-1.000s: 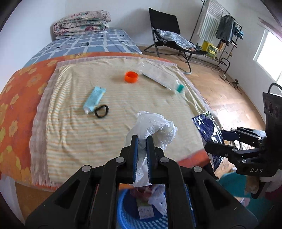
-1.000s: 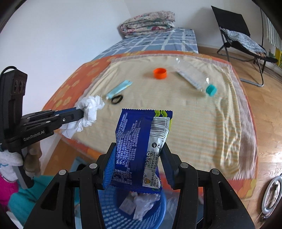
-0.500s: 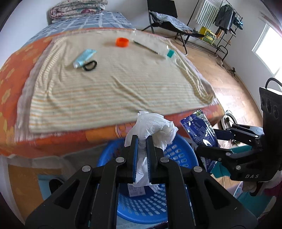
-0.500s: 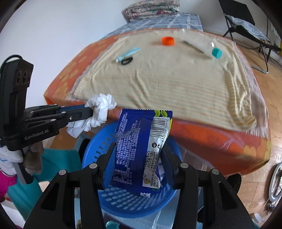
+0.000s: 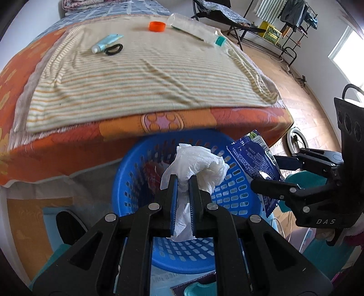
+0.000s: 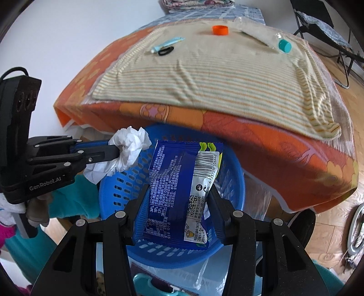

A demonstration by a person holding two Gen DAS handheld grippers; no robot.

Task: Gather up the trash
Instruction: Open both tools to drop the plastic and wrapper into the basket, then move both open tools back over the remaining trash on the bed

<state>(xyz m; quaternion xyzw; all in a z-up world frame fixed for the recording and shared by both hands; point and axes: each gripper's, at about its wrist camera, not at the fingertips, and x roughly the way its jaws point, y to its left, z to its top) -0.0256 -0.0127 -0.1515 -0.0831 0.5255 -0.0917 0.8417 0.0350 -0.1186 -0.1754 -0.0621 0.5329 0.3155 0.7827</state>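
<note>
My left gripper (image 5: 182, 179) is shut on a crumpled white tissue (image 5: 198, 162), held over the blue plastic basket (image 5: 136, 173) on the floor at the bed's foot. It also shows in the right wrist view (image 6: 117, 154) with the tissue (image 6: 128, 148). My right gripper (image 6: 177, 195) is shut on a blue snack wrapper (image 6: 179, 193) above the same basket (image 6: 234, 182); the wrapper also shows in the left wrist view (image 5: 254, 164). Some trash lies inside the basket, mostly hidden.
On the striped cloth (image 5: 136, 75) on the bed lie a light-blue tube (image 5: 105, 42), a black hair tie (image 5: 113, 49), an orange cap (image 5: 157, 26) and a clear bottle with a teal cap (image 5: 219, 41). A folding chair (image 5: 225, 18) stands beyond.
Both grippers have dropped from bed height and tipped down, so the blue basket now fills the space under the tissue and the wrapper. Both stay shut on their loads.
</note>
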